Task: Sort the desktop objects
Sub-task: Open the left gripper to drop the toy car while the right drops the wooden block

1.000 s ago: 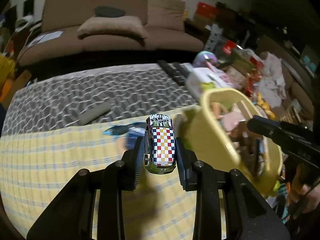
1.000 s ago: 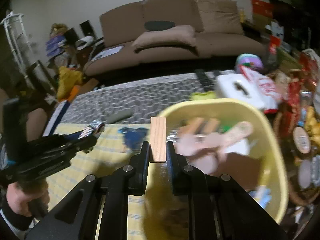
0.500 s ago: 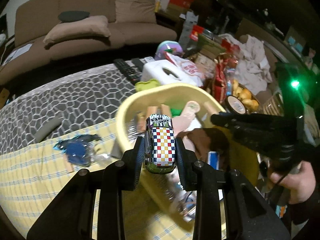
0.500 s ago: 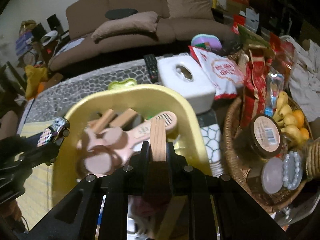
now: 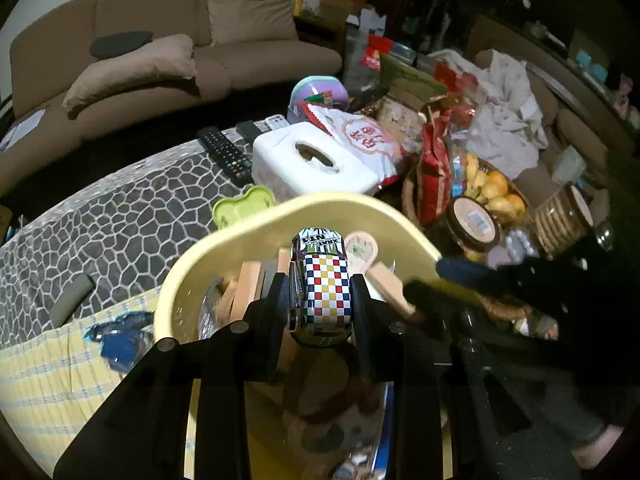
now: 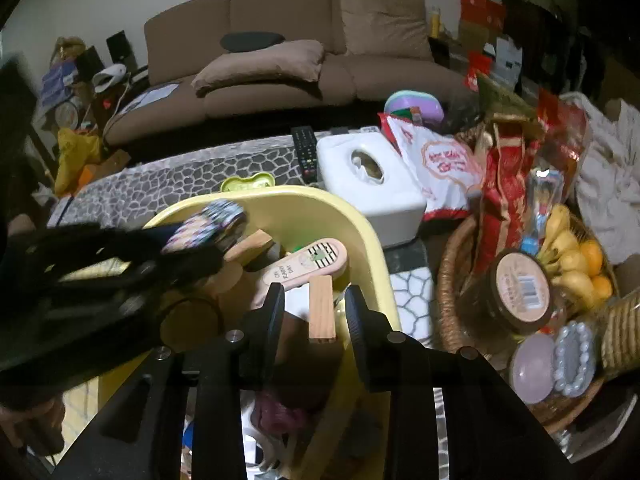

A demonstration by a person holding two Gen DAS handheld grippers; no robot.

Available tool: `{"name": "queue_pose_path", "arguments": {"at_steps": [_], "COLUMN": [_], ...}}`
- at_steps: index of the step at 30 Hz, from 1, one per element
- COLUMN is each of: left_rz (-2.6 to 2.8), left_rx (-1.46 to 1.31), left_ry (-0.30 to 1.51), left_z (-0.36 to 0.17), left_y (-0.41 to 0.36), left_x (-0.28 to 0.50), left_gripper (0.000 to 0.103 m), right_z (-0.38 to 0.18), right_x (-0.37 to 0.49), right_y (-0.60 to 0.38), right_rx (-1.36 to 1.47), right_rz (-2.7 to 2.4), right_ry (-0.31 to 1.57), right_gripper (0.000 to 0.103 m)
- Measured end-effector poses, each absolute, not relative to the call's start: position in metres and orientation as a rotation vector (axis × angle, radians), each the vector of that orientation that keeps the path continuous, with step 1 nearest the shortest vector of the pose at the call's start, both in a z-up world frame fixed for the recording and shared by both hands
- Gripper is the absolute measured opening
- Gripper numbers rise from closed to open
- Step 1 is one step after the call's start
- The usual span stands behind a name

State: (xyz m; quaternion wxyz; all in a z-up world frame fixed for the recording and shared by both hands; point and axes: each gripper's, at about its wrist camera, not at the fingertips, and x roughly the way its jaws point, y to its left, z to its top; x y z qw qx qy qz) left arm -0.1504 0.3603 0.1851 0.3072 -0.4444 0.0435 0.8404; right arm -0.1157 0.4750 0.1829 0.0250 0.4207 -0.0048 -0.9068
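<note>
Over yellow basin (image 5: 256, 220), left gripper (image 5: 320, 300) pinching toy car (image 5: 322, 280), right gripper (image 6: 314, 312) just spread, wood block (image 6: 321, 312) loose.

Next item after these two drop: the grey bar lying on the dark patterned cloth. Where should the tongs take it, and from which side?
Grip the grey bar across its narrow width, near the middle of its length, coming down from above. It is long and slim and lies flat on the patterned cloth, angled in the left wrist view, so turn the tongs to straddle its long sides. The cloth right around it looks bare.
</note>
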Motion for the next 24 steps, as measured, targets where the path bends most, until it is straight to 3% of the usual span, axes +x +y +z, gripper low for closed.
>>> {"name": "queue_pose_path", "arguments": {"at_steps": [13, 17, 24], "left_rz": [2.214, 2.236, 2.266], "left_rx": [-1.219, -1.211, -1.196], "left_ry": [0.124, 0.093, 0.092], "left_z": [0.159, 0.162, 0.176], "left_y": [0.394, 0.383, 0.351], "left_x": [-0.180, -0.180, -0.165], "left_gripper": [0.029, 0.051, 0.054], "right_z": [0.182, 0.183, 0.185], "right_x": [-0.106, -0.105, -0.102], "right_y": [0.482, 0.481, 0.477], "right_rx": [1.276, 1.276, 1.297], "right_rz": [-2.794, -2.796, -2.797], "right_ry": [-0.039, -0.041, -0.061], "right_gripper": [0.032, 0.032, 0.032]}}
